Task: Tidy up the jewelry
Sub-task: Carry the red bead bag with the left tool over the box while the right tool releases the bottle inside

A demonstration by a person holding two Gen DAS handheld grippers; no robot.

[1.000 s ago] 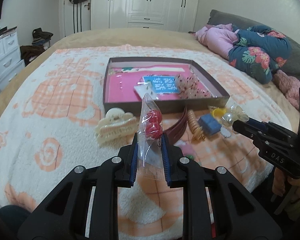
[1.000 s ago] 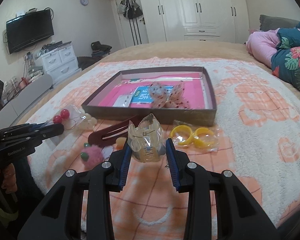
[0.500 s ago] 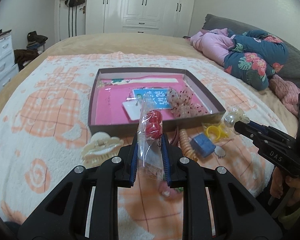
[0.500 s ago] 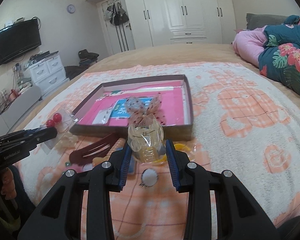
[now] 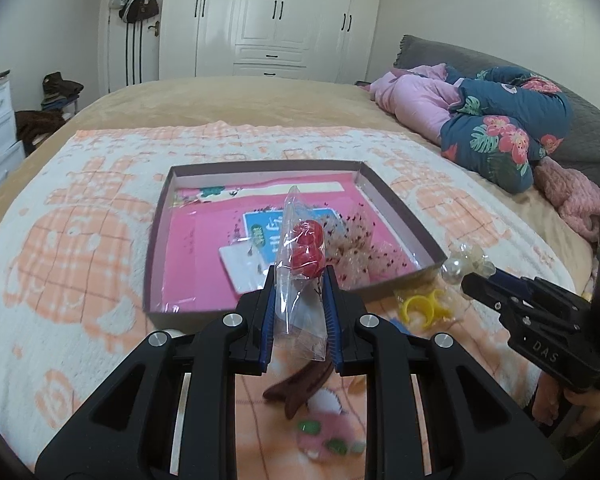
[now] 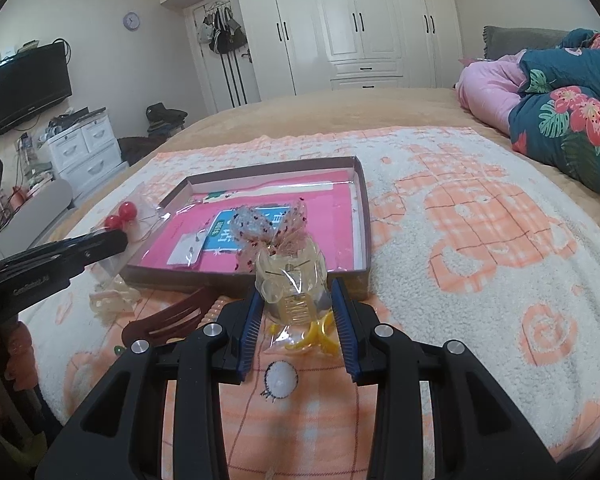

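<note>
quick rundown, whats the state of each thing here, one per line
left tool: shut on the bag of red beads, held upright above the box
right tool: shut on the clear hair claw, lifted
pink-lined box: open, no lid on it, a few items inside
yellow rings: bagged, lying on the blanket outside the box
brown hair clip: flat on the blanket, outside the box

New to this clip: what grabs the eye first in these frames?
Both grippers are loaded. The left gripper pinches a clear plastic bag with two red balls just before the near wall of the shallow brown box with pink lining. The right gripper clamps a translucent yellow hair claw clip in clear wrap near the box's front right corner. Loose pieces lie on the peach-and-white fleece blanket, including yellow plastic rings.
</note>
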